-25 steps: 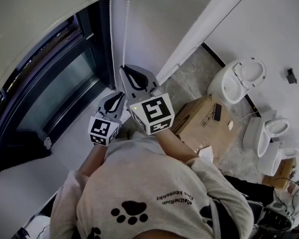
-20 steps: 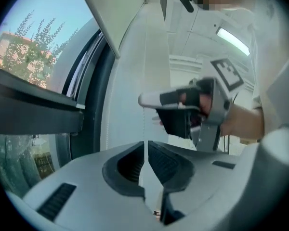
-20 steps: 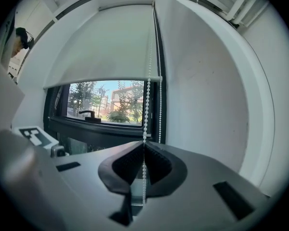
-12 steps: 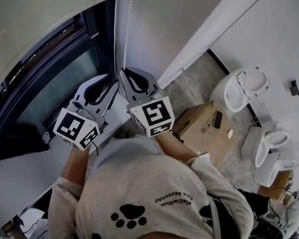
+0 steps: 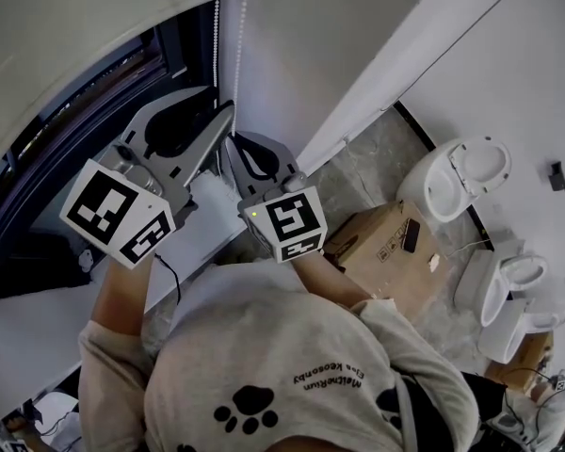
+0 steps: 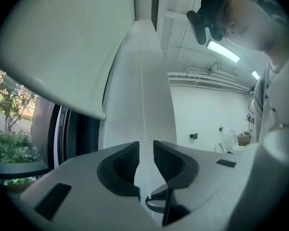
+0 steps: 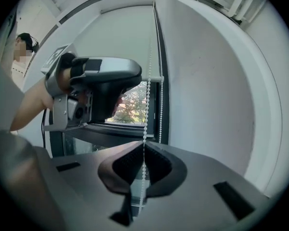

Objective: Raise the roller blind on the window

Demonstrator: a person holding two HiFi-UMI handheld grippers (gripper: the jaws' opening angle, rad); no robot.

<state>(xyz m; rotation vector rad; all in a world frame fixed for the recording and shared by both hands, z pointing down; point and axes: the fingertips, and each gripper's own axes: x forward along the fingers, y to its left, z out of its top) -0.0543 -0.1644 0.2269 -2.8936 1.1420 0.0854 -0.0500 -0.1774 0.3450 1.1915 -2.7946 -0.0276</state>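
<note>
A: tongs status?
B: right tongs (image 7: pixel 143 147) pressed together on the bead chain (image 7: pixel 146 114). The chain runs through the pinch and hangs on below. left tongs (image 6: pixel 145 148) are spread and the jaws have just been opening. The chain passes between them untouched (gap on both sides of the beads)
A: relative position?
B: left sits above right on the chain, both pointing roughly level towards the window (image 5: pixel 104 168) and the wall (image 5: pixel 292 55) beside it. A second strand hangs free just beside the gripped one
A: blind?
B: roller blind (image 5: pixel 66 26) is partway up. Its bottom edge crosses the upper part of the window, glass bare below. Not fully raised by my read
A: step?
B: looks like hand-over-hand hauling, regrip phase. Right anchors low, left is placed to take a fresh bite higher up
A: next?
B: close left square on the beads, only then let right go, then pull straight down along the chain. Check left has the same strand as right, I can't confirm that
A: clutter?
B: cardboard box (image 5: pixel 381 234) and toilet bowls (image 5: pixel 457 163) on the floor behind, well apart from the chain
</note>
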